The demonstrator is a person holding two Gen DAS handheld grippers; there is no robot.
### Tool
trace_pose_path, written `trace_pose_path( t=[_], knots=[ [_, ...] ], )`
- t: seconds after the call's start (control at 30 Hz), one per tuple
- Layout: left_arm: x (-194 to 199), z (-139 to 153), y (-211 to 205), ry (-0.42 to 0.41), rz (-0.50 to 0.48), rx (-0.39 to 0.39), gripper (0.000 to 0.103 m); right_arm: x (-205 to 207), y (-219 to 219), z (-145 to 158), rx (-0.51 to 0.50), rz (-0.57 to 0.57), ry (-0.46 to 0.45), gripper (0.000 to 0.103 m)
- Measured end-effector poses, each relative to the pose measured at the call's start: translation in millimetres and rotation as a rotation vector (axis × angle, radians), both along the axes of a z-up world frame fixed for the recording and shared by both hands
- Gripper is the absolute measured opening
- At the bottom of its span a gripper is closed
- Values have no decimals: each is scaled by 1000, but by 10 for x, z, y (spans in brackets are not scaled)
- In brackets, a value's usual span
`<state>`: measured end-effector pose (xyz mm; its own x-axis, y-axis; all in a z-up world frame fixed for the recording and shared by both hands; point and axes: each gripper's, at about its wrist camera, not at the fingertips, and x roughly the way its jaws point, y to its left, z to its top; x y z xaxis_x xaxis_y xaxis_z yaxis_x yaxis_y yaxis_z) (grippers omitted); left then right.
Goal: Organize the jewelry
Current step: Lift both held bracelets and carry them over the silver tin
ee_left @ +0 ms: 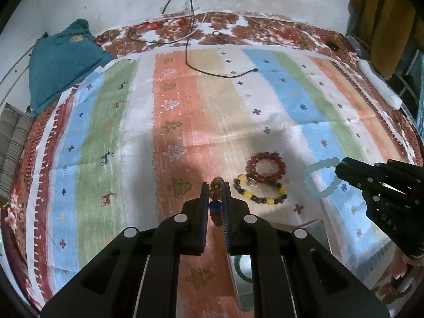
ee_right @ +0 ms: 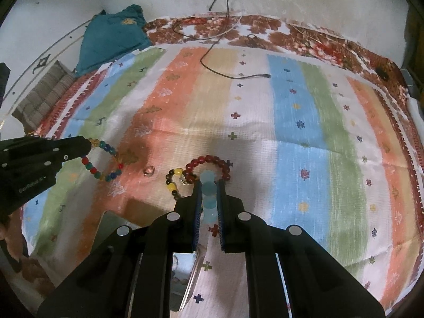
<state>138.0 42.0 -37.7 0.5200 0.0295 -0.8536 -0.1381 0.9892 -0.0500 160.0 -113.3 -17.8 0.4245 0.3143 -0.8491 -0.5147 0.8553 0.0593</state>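
Note:
My left gripper (ee_left: pixel 215 186) is shut on a multicoloured bead bracelet (ee_left: pixel 215 206), which hangs above the striped cloth (ee_left: pixel 169 122). In the right wrist view that left gripper (ee_right: pixel 88 144) comes in from the left, with the bracelet's loop (ee_right: pixel 92 170) dangling below it. My right gripper (ee_right: pixel 209 184) is shut on a pale blue bead bracelet (ee_right: pixel 208 188). From the left wrist view, the right gripper (ee_left: pixel 340 167) carries the blue loop (ee_left: pixel 307 180). A red bead bracelet (ee_left: pixel 253 164) (ee_right: pixel 225 167) and a yellow-and-dark bead bracelet (ee_left: pixel 270 200) (ee_right: pixel 171 185) lie touching on the cloth between the grippers.
A clear box (ee_left: pixel 318 228) (ee_right: pixel 111 220) sits near the front edge, with a green bangle (ee_left: pixel 241 267) inside. A small clear ring (ee_right: pixel 149 171) lies on the cloth. A black cable (ee_left: pixel 212 71), a teal cloth (ee_left: pixel 61 61) and a striped cushion (ee_left: pixel 13 145) lie farther back and left.

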Motion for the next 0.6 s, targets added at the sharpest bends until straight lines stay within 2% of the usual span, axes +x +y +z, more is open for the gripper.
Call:
trace_pose_path(
  t=[0.6],
  knots=[
    [-460,179,-319,-76,-67,-13,9,-414,-105,213,47,22,-65,12]
  ],
)
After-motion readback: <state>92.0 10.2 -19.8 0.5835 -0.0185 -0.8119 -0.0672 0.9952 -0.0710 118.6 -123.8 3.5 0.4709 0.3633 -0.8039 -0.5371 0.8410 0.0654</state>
